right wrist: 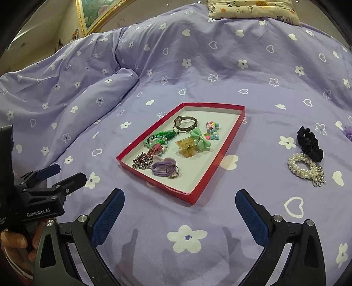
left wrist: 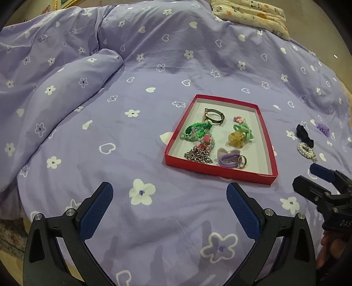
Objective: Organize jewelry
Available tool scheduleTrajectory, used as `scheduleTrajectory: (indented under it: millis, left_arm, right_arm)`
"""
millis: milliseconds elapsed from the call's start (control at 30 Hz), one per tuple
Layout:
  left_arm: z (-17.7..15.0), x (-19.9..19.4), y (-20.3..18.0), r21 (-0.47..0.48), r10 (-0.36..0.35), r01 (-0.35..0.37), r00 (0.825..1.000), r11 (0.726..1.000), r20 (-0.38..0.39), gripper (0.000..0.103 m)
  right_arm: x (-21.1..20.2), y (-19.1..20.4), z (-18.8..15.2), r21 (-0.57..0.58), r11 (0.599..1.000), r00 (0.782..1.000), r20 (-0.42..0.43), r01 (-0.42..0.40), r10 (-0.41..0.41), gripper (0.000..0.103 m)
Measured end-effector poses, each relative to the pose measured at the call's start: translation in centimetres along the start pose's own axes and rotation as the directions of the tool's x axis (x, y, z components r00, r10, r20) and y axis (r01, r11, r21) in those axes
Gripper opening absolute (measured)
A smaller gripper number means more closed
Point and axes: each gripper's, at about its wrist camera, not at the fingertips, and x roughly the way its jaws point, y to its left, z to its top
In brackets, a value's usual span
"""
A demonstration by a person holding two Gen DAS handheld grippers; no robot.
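Observation:
A shallow red box (left wrist: 221, 174) (right wrist: 208, 177) with a white floor lies on the purple bedspread. It holds a metal bracelet (left wrist: 214, 115) (right wrist: 185, 123), a green braided band (right wrist: 161, 136), a chain (right wrist: 142, 163), a purple hair tie (right wrist: 164, 169), a yellow claw clip (right wrist: 187, 147) and a green bow (right wrist: 199, 137). A pearl bracelet (right wrist: 305, 168) (left wrist: 306, 150) and a black scrunchie (right wrist: 310, 144) (left wrist: 304, 134) lie on the bed right of the box. My left gripper (left wrist: 169, 202) (right wrist: 62, 172) is open and empty, near the box's front left. My right gripper (right wrist: 179, 210) (left wrist: 308, 176) is open and empty, in front of the box.
A rumpled fold of duvet (left wrist: 66, 88) rises at the left. A patterned pillow (right wrist: 253, 8) lies at the far edge. A small purple hair piece (left wrist: 323, 128) lies at the far right of the bed. A gilt picture frame (right wrist: 88, 17) stands behind the bed.

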Motion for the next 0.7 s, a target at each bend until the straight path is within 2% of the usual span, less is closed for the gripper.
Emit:
scheduleTrajectory:
  millis: [700]
  left_arm:
    - [-0.50, -0.01, -0.56, 0.011, 0.015, -0.015, 1.000, 1.000, 0.011, 0.103]
  right_arm:
    - [0.22, -0.51, -0.59, 0.013, 1.000, 1.000, 0.009, -0.012, 0.012, 0.102]
